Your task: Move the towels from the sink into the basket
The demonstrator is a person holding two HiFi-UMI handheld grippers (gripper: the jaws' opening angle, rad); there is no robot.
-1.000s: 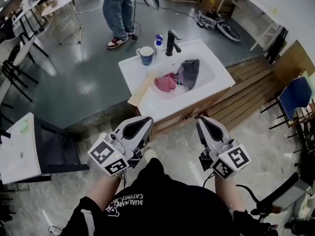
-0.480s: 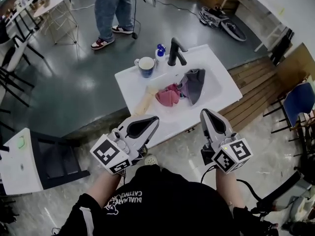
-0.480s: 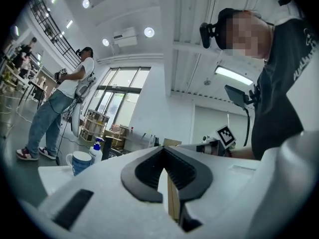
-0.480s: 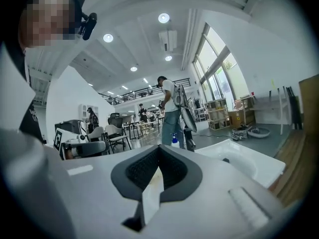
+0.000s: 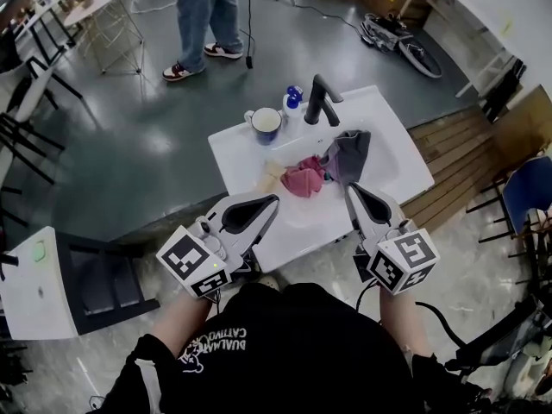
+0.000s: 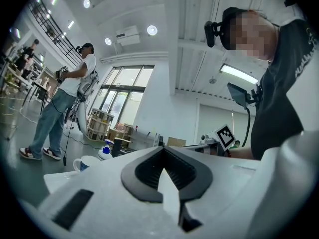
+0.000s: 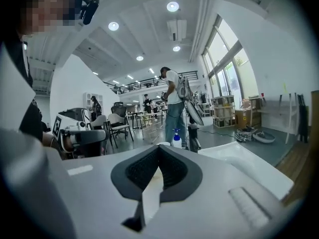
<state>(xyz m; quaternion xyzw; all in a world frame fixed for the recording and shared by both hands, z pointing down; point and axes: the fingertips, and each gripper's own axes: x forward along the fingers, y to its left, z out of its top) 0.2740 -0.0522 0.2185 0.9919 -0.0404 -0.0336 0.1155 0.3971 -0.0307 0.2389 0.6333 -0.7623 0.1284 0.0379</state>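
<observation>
The white sink (image 5: 392, 175) stands just ahead of me. A pink towel (image 5: 304, 179) is bunched in the basin. A grey towel (image 5: 350, 155) hangs over the basin's right side, and a beige cloth (image 5: 270, 176) lies at its left. My left gripper (image 5: 274, 200) is shut and empty over the sink's near left edge, its jaws closed (image 6: 162, 151). Just short of the grey towel is my right gripper (image 5: 352, 189), also shut and empty (image 7: 158, 149). Neither touches a towel. No basket is in view.
A black faucet (image 5: 321, 100), a blue-and-white mug (image 5: 266, 124) and a soap bottle (image 5: 293, 97) stand at the sink's back. A person in jeans (image 5: 207, 15) stands beyond. A white table (image 5: 30, 283) with a dark frame is at my left. Wooden decking (image 5: 466, 166) lies at right.
Both grippers have moved forward to the sink's near edge, and the sink sits closer in view. The jaws stayed shut. The person beyond has shifted their feet.
</observation>
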